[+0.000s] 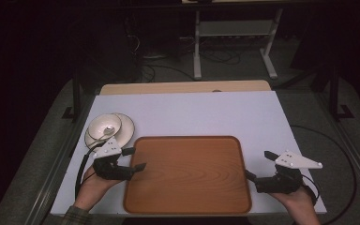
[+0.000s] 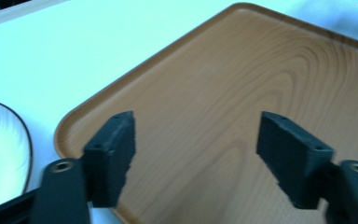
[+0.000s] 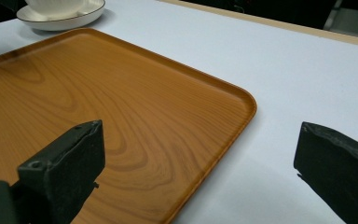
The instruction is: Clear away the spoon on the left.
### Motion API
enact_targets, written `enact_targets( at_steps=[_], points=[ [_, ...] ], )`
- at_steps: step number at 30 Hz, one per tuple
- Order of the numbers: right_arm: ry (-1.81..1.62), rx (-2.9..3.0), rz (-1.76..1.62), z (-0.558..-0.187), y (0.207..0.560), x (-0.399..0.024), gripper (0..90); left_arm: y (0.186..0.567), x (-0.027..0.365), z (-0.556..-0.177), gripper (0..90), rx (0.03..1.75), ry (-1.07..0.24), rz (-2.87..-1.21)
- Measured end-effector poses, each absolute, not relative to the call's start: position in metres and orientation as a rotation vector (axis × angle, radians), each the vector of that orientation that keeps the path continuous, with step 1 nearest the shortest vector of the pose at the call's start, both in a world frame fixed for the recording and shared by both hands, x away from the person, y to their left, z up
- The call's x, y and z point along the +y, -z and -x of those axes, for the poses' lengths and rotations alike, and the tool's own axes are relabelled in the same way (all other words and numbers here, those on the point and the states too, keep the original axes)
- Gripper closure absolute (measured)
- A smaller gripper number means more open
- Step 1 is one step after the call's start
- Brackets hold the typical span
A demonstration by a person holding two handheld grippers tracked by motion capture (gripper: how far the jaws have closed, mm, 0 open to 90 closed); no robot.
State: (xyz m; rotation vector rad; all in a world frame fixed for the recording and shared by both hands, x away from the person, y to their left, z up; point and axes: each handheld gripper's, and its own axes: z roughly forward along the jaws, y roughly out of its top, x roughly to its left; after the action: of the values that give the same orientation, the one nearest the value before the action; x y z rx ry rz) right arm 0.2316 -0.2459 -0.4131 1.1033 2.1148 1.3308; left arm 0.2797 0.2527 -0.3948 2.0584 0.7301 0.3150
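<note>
A bare wooden tray [image 1: 187, 173] lies at the middle of the white table. My left gripper [image 1: 134, 158] hovers at the tray's left edge, open, with nothing between its jaws; its own view looks over the tray's near corner [image 2: 233, 116]. My right gripper [image 1: 260, 165] is open at the tray's right edge, one jaw over the tray rim [image 3: 205, 107] and the other over the table. A white bowl [image 1: 104, 125] with a spoon [image 1: 107, 132] in it sits on a white plate [image 1: 124, 129] just behind the left gripper.
The white tabletop [image 1: 192, 112] stretches behind the tray, with a tan strip [image 1: 183, 87] along its far edge. A metal frame [image 1: 234, 37] and cables stand on the dark floor beyond. In the right gripper view the plate [image 3: 60, 18] shows at the top left.
</note>
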Motion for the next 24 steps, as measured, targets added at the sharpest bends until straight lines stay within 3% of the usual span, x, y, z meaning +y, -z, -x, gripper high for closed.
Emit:
enact_targets(
  at_steps=[19, 24],
  points=[
    [-1.326, 2.121, -1.095, -0.232, 0.413, -0.243, 1.4, 0.386, 0.27, -0.303, 82.1, 0.823, -0.293, -2.027],
    [-1.329, 2.118, -1.094, -0.232, 0.414, -0.244, 1.4, 0.385, 0.273, -0.309, 89.3, 0.841, -0.29, -2.038]
  ],
)
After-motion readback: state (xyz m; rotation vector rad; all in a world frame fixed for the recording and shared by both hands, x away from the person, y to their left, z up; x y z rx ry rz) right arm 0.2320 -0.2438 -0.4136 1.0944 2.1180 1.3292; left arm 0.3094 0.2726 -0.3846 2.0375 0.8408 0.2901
